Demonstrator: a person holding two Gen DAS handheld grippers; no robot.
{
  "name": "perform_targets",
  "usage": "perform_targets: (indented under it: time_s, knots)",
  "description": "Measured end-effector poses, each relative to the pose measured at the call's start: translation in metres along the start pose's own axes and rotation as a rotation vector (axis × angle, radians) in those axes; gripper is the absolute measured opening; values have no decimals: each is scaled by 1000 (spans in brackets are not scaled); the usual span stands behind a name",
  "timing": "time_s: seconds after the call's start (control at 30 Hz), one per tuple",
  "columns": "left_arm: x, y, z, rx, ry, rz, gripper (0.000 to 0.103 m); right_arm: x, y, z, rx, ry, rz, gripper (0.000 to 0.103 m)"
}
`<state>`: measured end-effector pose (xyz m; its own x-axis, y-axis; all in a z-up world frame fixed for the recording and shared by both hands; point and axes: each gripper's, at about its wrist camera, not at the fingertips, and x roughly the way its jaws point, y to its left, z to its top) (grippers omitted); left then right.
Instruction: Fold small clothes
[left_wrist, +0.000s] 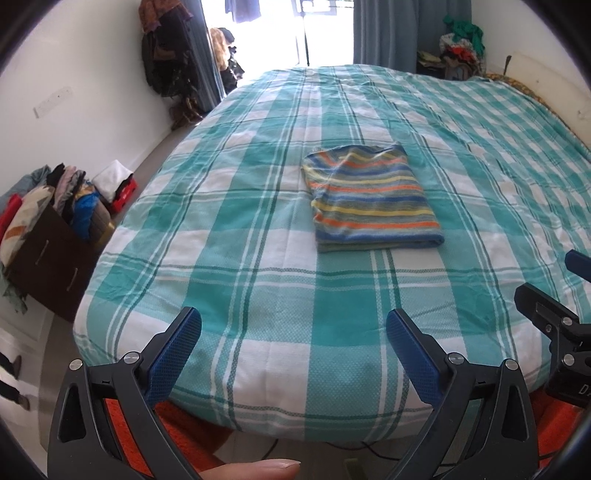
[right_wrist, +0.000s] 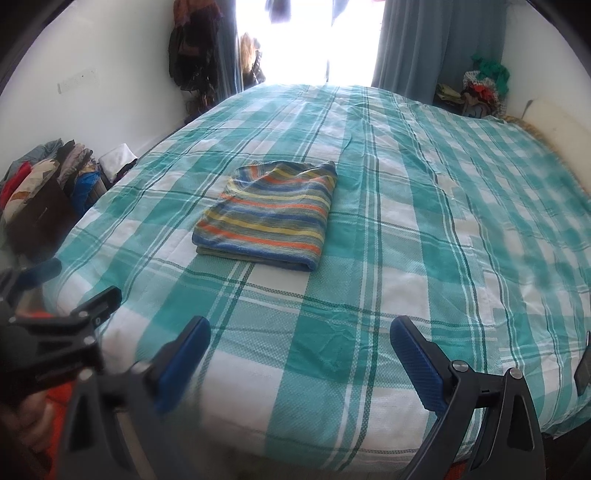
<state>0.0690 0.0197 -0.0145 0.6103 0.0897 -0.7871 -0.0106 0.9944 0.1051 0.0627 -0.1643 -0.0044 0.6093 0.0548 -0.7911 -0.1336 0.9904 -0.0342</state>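
A small striped garment, in blue, orange, yellow and grey, lies folded into a neat rectangle on the bed; it also shows in the right wrist view. My left gripper is open and empty, held over the bed's near edge, well short of the garment. My right gripper is open and empty too, near the same edge, to the right of the garment. Each gripper shows at the edge of the other's view: the right one and the left one.
The bed has a teal and white checked cover. A brown box heaped with clothes stands on the floor at left. Clothes hang on the far wall. Another pile sits in the far right corner by curtains.
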Motion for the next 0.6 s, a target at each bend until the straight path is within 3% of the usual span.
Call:
perform_targets:
  time_s: [0.6]
  knots:
    - [-1, -4, -2, 6, -10, -3, 100, 0, 3, -2, -16, 5, -65, 97]
